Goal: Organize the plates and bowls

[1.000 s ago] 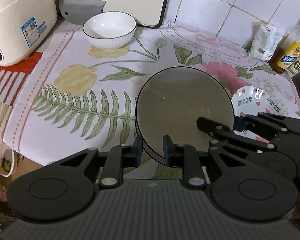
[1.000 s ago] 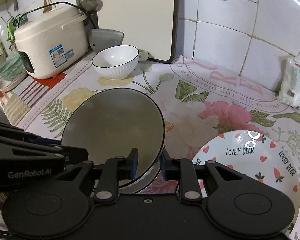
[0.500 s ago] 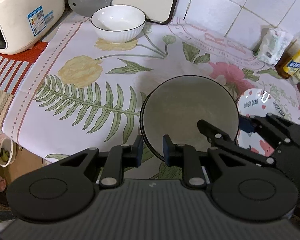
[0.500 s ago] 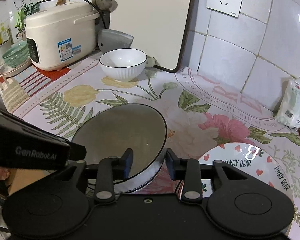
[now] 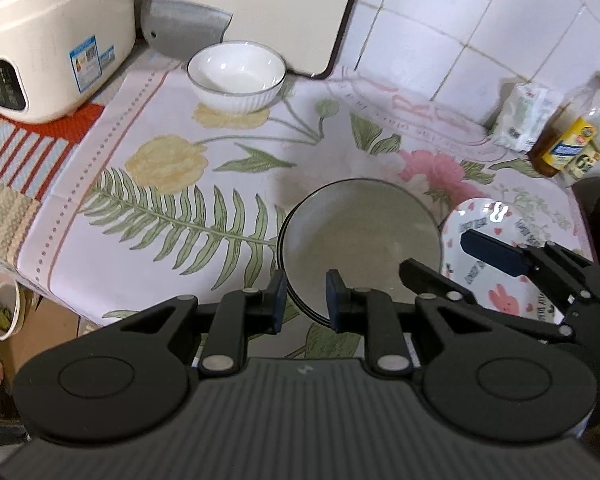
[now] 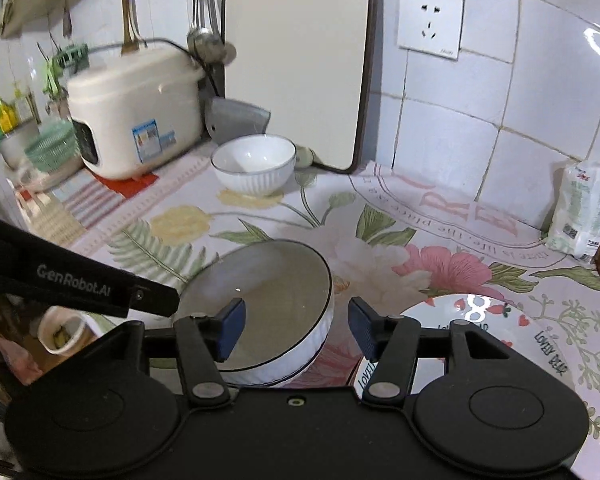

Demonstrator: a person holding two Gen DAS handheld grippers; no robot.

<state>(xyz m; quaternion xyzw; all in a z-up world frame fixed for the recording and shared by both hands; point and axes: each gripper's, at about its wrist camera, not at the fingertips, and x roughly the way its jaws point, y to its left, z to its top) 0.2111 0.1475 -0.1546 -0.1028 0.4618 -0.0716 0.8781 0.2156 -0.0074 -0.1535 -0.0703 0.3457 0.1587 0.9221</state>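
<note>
The grey-glazed bowl (image 6: pixel 260 304), white and ribbed on the outside with a dark rim, sits on the flowered cloth (image 5: pixel 228 184) near the front edge of the desk, just beside the heart-and-bear plate (image 6: pixel 512 332) to its right. In the left wrist view its edge shows doubled lines, so it may be one of a nested stack, though that cannot be settled. The left gripper (image 5: pixel 304 300) has its jaws narrowly apart, straddling the bowl's near rim; whether the pads touch the rim or only flank it is hard to tell. The right gripper (image 6: pixel 296 322) has its jaws wide apart, one finger over the bowl's inside and the other outside its wall, holding nothing. This reads as the release of the bowl at its resting spot. A second, white bowl (image 5: pixel 238 76) stands well apart at the back by the rice cooker (image 5: pixel 48 36) and the cutting board (image 6: pixel 296 60). The next move probably calls for backing both grippers clear without dragging the rim, then reaching for the white bowl or the plate so like pieces can be gathered together.
</note>
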